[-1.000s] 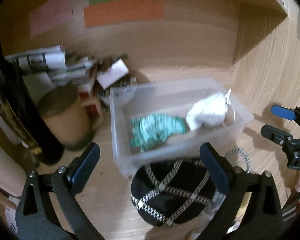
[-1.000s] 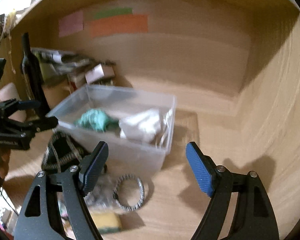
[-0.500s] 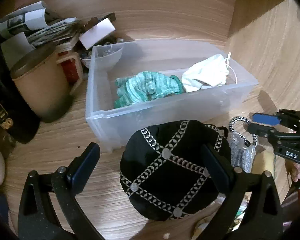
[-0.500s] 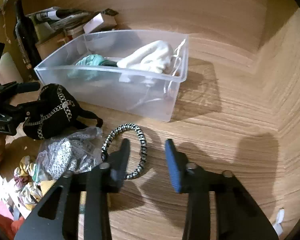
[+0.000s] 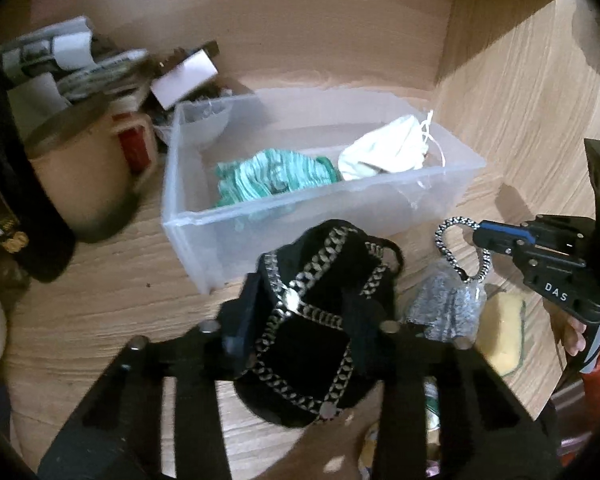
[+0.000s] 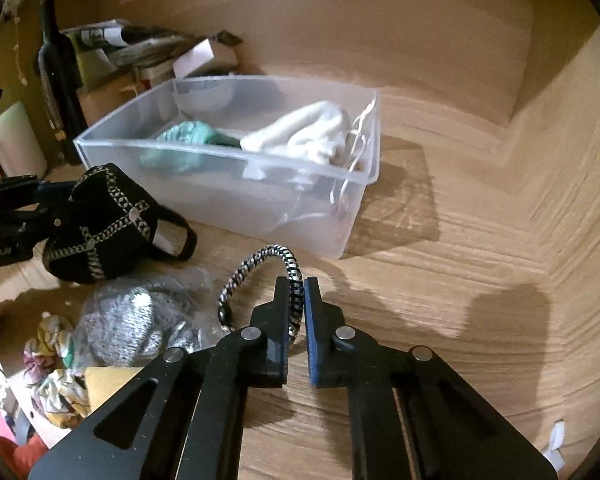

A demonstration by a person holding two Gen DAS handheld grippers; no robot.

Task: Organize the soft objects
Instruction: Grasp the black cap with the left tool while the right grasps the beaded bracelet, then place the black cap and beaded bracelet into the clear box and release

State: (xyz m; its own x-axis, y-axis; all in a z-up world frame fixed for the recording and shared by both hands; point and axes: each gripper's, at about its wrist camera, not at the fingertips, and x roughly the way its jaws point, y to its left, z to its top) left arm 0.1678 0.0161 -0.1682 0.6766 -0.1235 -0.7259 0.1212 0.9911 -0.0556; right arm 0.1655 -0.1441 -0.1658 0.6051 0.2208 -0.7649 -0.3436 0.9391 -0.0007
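Observation:
My left gripper is shut on a black cap with silver chain trim, just in front of the clear plastic bin; the cap also shows in the right wrist view. The bin holds a green knit cloth and a white cloth. My right gripper is shut on a black-and-white braided loop, lifted off the wooden surface; the loop also shows in the left wrist view.
A grey knit item in a plastic bag, a yellow sponge and patterned scrunchies lie near the front edge. A tan mug, a dark bottle and stacked papers and boxes stand left of the bin.
My left gripper closed on the black cap and raised it towards the bin. My right gripper closed on the braided loop and lifted it.

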